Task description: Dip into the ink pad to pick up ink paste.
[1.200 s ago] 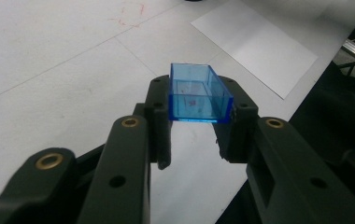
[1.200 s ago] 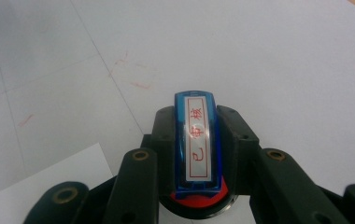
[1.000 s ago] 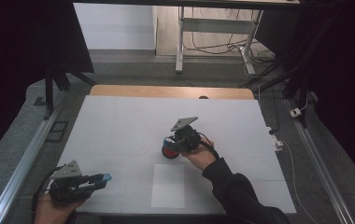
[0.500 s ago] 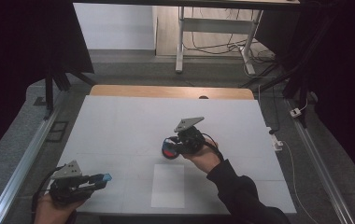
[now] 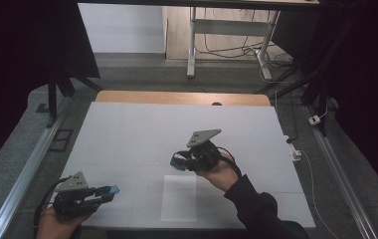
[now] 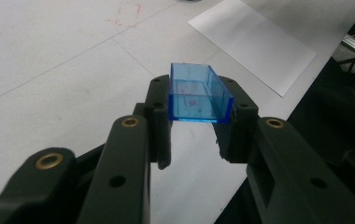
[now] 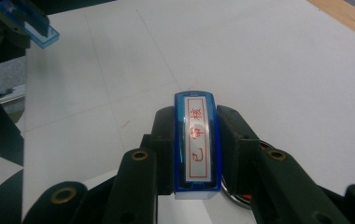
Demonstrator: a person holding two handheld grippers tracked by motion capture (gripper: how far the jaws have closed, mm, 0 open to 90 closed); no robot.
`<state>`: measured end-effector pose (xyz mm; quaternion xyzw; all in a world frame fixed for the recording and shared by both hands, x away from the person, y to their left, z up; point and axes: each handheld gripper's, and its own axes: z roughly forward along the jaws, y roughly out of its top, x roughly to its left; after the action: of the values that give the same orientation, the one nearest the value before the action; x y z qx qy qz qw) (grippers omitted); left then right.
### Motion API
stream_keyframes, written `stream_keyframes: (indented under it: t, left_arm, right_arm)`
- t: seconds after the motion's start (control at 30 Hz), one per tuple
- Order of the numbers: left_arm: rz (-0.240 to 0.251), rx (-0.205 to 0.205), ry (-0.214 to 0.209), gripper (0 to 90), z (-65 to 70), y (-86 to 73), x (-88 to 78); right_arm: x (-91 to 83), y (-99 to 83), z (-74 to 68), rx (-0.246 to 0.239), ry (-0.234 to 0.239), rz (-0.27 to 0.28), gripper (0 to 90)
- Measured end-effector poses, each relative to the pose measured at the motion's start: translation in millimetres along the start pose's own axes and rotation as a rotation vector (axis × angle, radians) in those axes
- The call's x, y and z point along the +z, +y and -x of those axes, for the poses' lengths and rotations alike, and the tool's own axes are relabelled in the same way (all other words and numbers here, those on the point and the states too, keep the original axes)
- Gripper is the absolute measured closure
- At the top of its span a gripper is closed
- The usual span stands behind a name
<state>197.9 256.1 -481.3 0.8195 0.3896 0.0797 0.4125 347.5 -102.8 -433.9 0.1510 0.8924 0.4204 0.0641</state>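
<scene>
My left gripper (image 5: 101, 193) rests at the table's near left corner, shut on a clear blue rectangular cap (image 6: 195, 95) whose open side faces the camera. That cap (image 7: 38, 25) appears again at the top left of the right gripper view. Near the table's middle, my right gripper (image 5: 182, 162) points left and is shut on a blue stamp (image 7: 198, 140). The stamp's white face carries red characters inside a red frame and is turned up toward the camera. Below the right jaw, part of a round metal rim (image 7: 243, 199) with red inside peeks out.
A white sheet of paper (image 5: 178, 197) lies on the white table (image 5: 137, 129) just in front of the right hand. A wooden strip (image 5: 177, 98) runs along the far edge. Metal rails flank both sides, and a cable (image 5: 296, 149) lies at the right edge.
The right gripper has risen and drifted slightly right with the stamp. The red patch at its tip in the earlier high views now shows blue. The left gripper has stayed put.
</scene>
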Motion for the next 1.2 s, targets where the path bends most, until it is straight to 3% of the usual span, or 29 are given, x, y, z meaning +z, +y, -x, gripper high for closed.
stream_keyframes:
  t: [0.33, 0.6, 0.7, 0.9, 1.2]
  left_arm:
    - [0.001, -0.002, 0.0, 68.5, -0.1, -0.1, -0.1]
    - [0.002, -0.001, -0.001, 68.5, 0.1, 0.0, -0.2]
    - [0.005, -0.003, -0.003, 68.5, -0.5, -0.2, -0.7]
    - [0.006, -0.003, -0.005, 68.5, -0.4, -0.2, -0.8]
    - [0.006, 0.002, -0.007, 68.5, 0.4, 0.2, -0.6]
  right_arm:
    - [-8.8, -1.9, -13.2, -0.011, 0.022, 0.02, 69.7]
    - [-18.3, -7.7, -17.2, 0.007, 0.035, 0.032, 69.7]
    - [-23.8, -8.9, -22.7, -0.028, 0.045, 0.046, 69.7]
    - [-32.6, -11.3, -28.5, -0.03, 0.06, 0.068, 69.7]
    - [-33.5, -16.8, -32.0, -0.025, 0.062, 0.047, 69.7]
